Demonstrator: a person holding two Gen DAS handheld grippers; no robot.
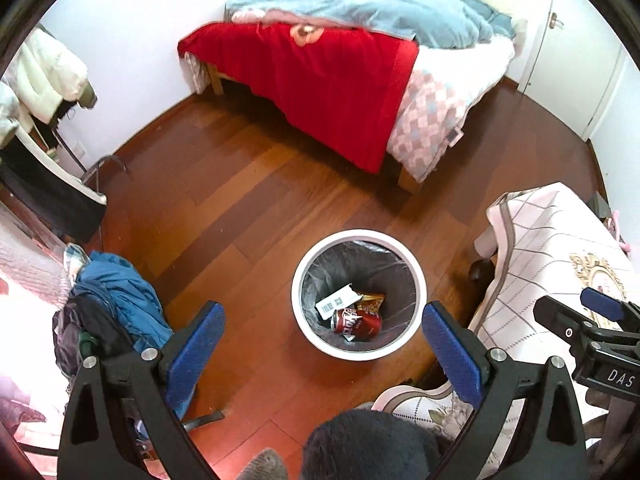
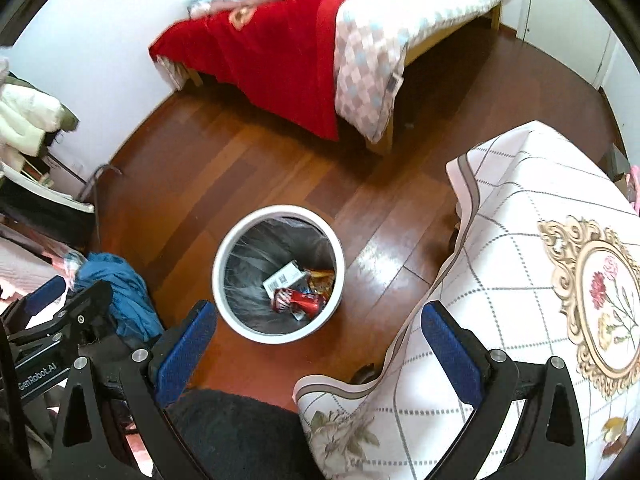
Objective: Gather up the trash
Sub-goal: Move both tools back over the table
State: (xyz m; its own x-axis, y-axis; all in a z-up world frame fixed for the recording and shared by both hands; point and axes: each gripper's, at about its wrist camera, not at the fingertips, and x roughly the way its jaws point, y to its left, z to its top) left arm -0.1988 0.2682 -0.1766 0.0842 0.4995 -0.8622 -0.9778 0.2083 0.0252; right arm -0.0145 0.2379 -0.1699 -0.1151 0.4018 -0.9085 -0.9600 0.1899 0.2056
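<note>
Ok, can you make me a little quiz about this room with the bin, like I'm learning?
1. True or false: the white bin is empty.
2. Which lies inside the bin? A) a red can B) a shoe C) a banana
3. Fill in: both the left gripper and the right gripper are ____, with nothing between their blue pads.

Key:
1. False. A can, a white box and a snack wrapper lie on the grey bag liner.
2. A
3. open
</note>
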